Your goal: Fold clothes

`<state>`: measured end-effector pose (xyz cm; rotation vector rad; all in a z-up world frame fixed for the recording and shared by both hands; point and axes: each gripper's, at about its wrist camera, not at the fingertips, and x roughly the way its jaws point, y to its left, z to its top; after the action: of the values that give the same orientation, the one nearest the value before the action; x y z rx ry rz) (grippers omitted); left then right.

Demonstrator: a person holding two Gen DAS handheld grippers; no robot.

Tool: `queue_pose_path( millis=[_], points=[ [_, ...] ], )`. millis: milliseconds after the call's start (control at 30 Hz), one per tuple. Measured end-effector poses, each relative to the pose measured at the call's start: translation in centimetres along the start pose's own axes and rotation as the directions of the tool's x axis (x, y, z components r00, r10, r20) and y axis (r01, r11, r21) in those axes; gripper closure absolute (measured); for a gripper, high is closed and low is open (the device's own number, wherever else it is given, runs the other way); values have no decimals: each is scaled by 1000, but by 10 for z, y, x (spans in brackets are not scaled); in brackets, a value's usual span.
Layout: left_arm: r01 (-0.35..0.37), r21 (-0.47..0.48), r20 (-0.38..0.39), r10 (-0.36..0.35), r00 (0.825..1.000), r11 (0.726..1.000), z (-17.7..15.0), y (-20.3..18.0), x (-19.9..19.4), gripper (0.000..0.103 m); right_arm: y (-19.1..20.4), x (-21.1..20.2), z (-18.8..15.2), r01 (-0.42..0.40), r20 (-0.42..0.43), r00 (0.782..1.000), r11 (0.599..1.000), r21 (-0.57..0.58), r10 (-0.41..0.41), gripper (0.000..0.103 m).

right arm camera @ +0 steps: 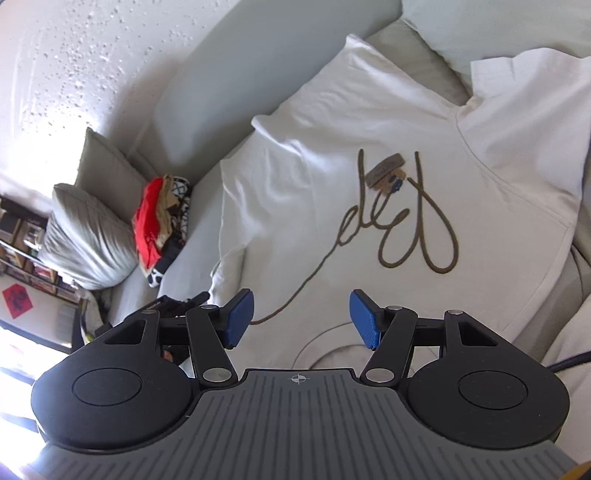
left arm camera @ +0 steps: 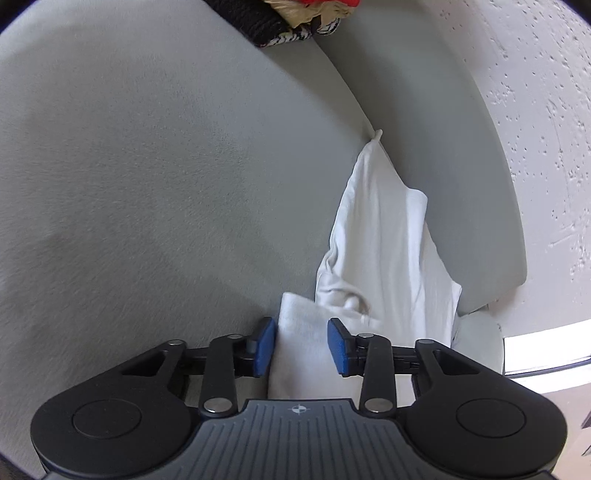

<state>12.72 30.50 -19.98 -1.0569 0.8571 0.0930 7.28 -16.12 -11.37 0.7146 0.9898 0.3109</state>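
A white T-shirt [right arm camera: 314, 177] with a brown looped script print and a small tag lies spread front-up on a pale grey sofa. My right gripper [right arm camera: 301, 317] hovers open just over its lower chest, near the curved neckline, with nothing between the pads. In the left wrist view a bunched part of the same shirt [left arm camera: 384, 236] runs from the sofa's back crease down into my left gripper [left arm camera: 301, 343]. The blue pads are pressed against a thick fold of white cloth on both sides.
A pile of folded clothes [right arm camera: 159, 221], red, tan and black-and-white, sits on the seat beside a grey cushion [right arm camera: 85, 236]. The same pile [left arm camera: 306, 14] shows at the top of the left wrist view. Bare seat [left arm camera: 147, 166] spreads left; a textured wall [left arm camera: 535, 92] is behind.
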Motion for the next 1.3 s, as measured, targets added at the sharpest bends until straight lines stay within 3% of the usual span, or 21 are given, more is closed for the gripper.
queue_pose_path(
  millis=[33,133,300,400,500,533,600,733,833,933,1000,1067,1167,1300],
  points=[
    [4,-5,-1,-4,1000,1000,2,1,2,74,-2,-1,0,4,2,1000,1000,5,-4,39],
    [-15,-8,5,16,1000,1000,2,3,1,96,-8,-2,1,18,2,1000,1000,21,-18,39],
    [-53,33,124,48,991,998,-8,-6,-29,103,-7,-2,0,25,-3,1000,999,25,-25,39],
    [-89,77,282,64,957,993,-24,-18,-70,103,-6,-3,0,21,1,1000,1000,19,-21,39],
    [-189,75,428,139,893,979,-42,-19,-102,103,-8,-4,-1,17,-1,1000,999,29,-17,39],
    [-224,65,455,171,874,972,-46,-16,-109,103,-10,-4,-2,16,-6,1000,999,37,-16,39],
    [-279,36,472,230,851,960,-49,-5,-112,103,-12,-4,-4,20,-16,1000,998,51,-19,39],
    [-306,-65,435,303,848,950,-43,23,-110,102,-13,-11,-8,26,-16,1000,999,47,-26,39],
    [-320,-58,437,312,843,946,-44,17,-116,102,-16,-22,-10,21,5,1000,999,38,-21,34],
    [-385,-33,454,357,817,922,-47,2,-125,101,-22,-35,-12,30,42,999,999,38,-32,31],
    [-419,-14,460,378,804,908,-54,-7,-133,95,-25,-45,-14,35,75,996,999,39,-38,31],
    [-442,24,450,385,806,897,-63,-14,-141,85,-26,-59,-17,44,132,990,999,30,-48,31],
    [-457,99,405,384,830,884,-81,-27,-148,79,-21,-91,-19,62,258,964,998,3,-61,31],
    [-456,227,334,371,867,860,-110,-55,-153,74,-15,-153,-29,96,439,896,995,-35,-71,30]
  ],
)
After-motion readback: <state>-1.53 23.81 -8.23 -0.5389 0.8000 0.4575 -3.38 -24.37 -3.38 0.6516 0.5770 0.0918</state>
